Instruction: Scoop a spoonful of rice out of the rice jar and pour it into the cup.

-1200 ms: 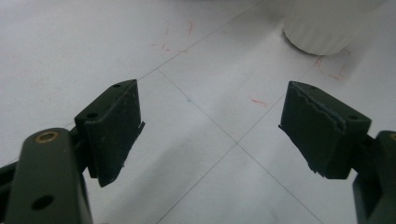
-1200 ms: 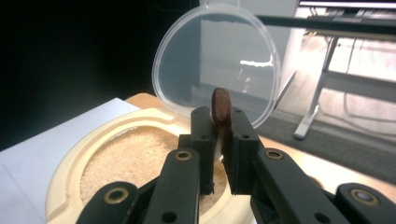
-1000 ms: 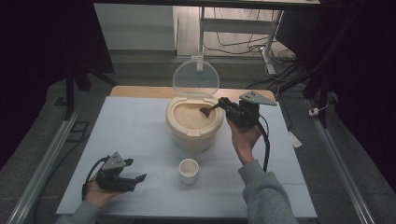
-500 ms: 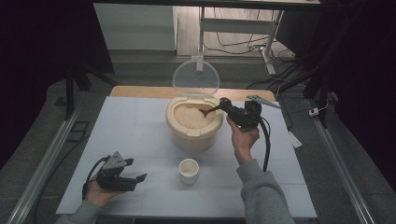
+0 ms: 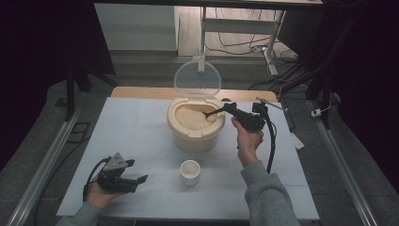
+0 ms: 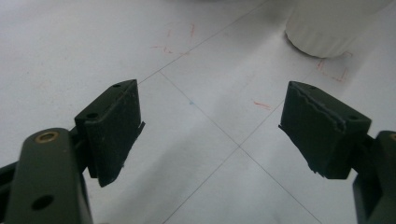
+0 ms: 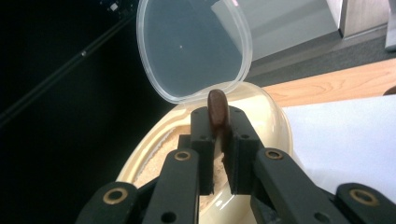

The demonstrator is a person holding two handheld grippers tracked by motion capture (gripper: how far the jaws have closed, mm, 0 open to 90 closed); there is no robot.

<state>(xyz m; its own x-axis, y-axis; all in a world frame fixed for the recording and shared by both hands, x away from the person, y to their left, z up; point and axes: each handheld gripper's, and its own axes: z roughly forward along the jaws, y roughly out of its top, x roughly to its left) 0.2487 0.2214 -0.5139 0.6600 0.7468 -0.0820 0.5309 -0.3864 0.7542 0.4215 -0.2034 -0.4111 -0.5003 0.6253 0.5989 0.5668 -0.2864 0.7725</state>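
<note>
1. My right gripper (image 5: 231,109) has come down and toward the rice bucket (image 5: 195,126) since a second ago; it was higher over the right rim, and now it sits lower beside that rim.
2. The brown spoon (image 5: 214,113) clamped in it has dipped with it. Its far end hung over the rice (image 5: 193,117) at the start; now it rests at the rice surface near the right edge of the opening.
3. My right hand (image 5: 248,141) has dropped along with the gripper, so the wrist lies closer to the table (image 5: 141,136) than before.
</note>
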